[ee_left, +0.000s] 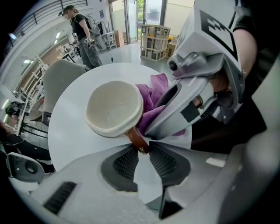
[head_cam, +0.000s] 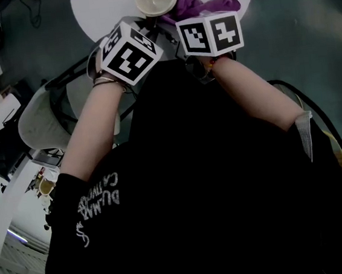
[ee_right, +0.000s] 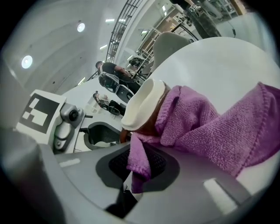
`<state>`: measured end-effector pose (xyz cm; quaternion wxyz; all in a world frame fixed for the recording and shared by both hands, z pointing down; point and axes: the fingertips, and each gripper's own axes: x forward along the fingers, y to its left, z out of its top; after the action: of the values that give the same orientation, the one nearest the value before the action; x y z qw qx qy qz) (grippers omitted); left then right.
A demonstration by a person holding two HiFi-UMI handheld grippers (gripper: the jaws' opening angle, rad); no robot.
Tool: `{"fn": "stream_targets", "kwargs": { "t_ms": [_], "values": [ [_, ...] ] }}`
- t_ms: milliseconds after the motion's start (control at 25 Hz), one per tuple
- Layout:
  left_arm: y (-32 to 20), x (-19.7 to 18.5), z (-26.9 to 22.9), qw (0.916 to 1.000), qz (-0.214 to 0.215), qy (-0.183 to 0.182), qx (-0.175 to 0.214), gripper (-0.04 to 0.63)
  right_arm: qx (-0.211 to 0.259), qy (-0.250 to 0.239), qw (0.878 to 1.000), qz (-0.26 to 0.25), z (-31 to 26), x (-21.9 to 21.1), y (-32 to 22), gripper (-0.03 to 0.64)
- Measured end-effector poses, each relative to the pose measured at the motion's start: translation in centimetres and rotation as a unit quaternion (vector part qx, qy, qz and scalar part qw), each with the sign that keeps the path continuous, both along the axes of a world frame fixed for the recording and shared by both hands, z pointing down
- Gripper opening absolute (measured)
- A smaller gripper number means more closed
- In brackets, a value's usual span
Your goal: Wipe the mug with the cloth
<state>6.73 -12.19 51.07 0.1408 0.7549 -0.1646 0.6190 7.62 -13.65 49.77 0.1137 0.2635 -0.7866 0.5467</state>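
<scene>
With the left claw (ee_left: 143, 151) pinching only the brown handle (ee_left: 135, 139) of the mug (ee_left: 114, 109) just ahead of it, and the right claw (ee_right: 133, 165) clamped on the cloth (ee_right: 205, 127) pressed against the mug, a hard rub could twist the mug loose onto the bench (ee_left: 74, 144).

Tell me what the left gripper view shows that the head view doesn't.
Left gripper view only: the left gripper closed on the mug by its brown handle, and a person standing beyond the table. Head view only: the left forearm and the left gripper's marker cube. Both: mug, purple cloth against it, white table.
</scene>
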Motion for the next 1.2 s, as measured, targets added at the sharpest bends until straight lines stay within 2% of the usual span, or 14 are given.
{"fn": "stream_targets", "kwargs": {
  "t_ms": [600,880,1000,1200],
  "values": [
    [0.1,0.2,0.0,0.9999,0.005,0.012,0.01,0.084,-0.002,0.014,1.0,0.024,-0.1,2.3,0.2,0.031],
    [0.1,-2.1,1.6,0.9991,-0.02,0.028,0.026,0.087,0.029,0.042,0.998,0.023,-0.2,1.0,-0.1,0.031],
    [1.4,-1.5,2.7,0.9983,-0.026,0.028,0.045,0.087,0.05,0.041,0.998,0.028,-0.1,2.5,1.4,0.031],
    [1.0,-1.6,0.5,0.9964,-0.052,0.027,0.062,0.084,0.077,0.035,0.996,0.038,-4.2,4.0,0.6,0.031]
  ]
}}
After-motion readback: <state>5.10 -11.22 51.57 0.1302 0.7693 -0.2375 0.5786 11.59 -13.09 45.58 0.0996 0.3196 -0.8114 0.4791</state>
